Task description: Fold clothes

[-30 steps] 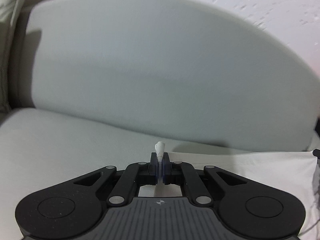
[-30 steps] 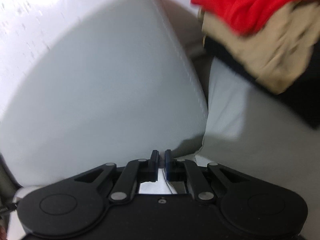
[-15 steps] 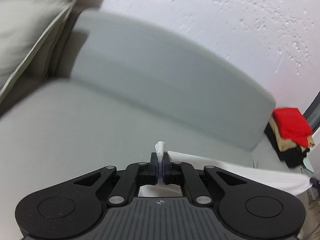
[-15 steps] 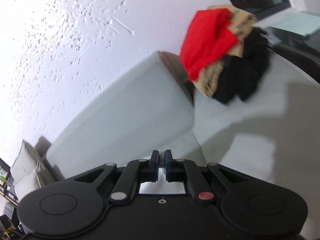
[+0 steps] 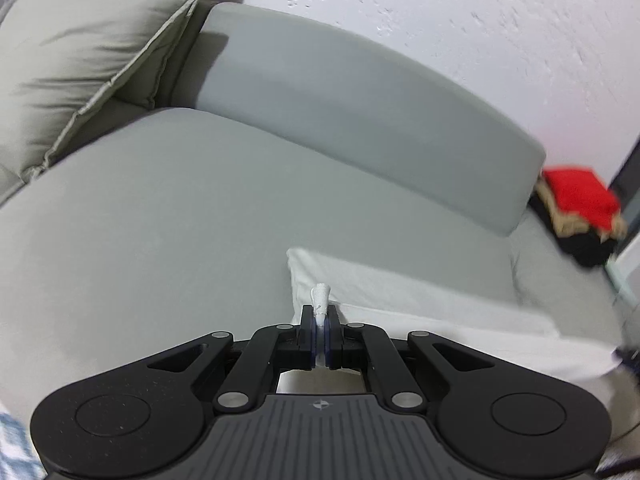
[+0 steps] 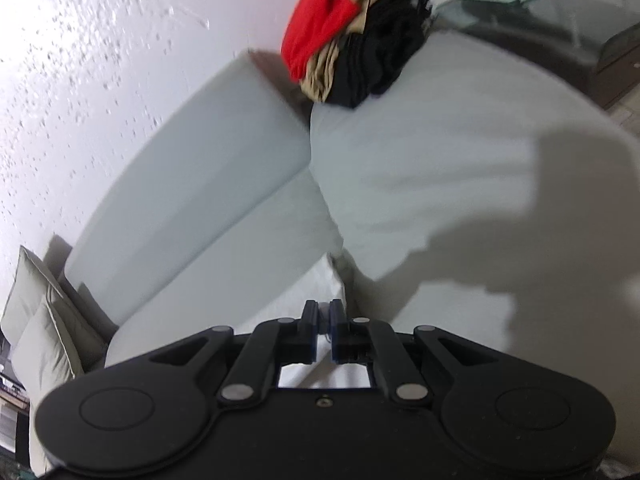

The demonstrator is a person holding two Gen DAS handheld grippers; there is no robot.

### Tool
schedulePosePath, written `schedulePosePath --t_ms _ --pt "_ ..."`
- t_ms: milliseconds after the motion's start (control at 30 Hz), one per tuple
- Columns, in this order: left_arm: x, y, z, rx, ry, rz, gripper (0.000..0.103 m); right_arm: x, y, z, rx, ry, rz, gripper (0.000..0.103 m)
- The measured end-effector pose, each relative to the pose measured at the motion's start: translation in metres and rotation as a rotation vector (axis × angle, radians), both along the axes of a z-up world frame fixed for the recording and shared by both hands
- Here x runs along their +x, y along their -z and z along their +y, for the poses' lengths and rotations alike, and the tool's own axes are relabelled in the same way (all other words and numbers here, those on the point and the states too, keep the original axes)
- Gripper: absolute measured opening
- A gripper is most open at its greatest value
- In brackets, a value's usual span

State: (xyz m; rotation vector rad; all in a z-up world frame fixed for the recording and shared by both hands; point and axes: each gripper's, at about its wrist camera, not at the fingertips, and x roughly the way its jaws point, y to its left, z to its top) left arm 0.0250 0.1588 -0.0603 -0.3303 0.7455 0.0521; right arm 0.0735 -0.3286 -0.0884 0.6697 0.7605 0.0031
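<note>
A white garment (image 5: 400,292) stretches across the grey sofa seat (image 5: 160,216), part of it lying flat and its near edge lifted. My left gripper (image 5: 320,314) is shut on one corner, and a tuft of white cloth pokes up between its fingers. In the right wrist view the same white garment (image 6: 304,300) runs under my right gripper (image 6: 324,308), which is shut on its other corner. The edge spans between the two grippers. The right gripper's tip shows dimly at the right rim of the left wrist view.
A stack of folded clothes (image 5: 576,208), red on top of tan and black, sits at the sofa's far right end (image 6: 352,40). Beige cushions (image 5: 80,52) lean at the left end. The sofa backrest (image 5: 360,92) stands against a white textured wall (image 5: 480,20).
Both grippers have pulled back and up from the backrest with the white garment still gripped. More of the seat, the cushions and the clothes stack have come into view.
</note>
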Motion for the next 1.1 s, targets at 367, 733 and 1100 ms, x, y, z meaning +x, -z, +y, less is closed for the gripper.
schedulePosePath --t_ms 367,733,1100 --pt "-0.026 -0.001 -0.016 0.231 0.000 0.099 0.030 -0.023 0.011 0.006 -0.150 -0.021 0.108 0.024" --pt "0.024 0.016 -0.086 0.233 0.276 0.145 0.041 0.016 0.029 0.073 -0.094 -0.371 0.219 0.026" --pt "0.074 0.058 -0.147 0.395 0.601 0.419 0.036 0.065 0.063 0.128 -0.317 -0.491 0.483 0.026"
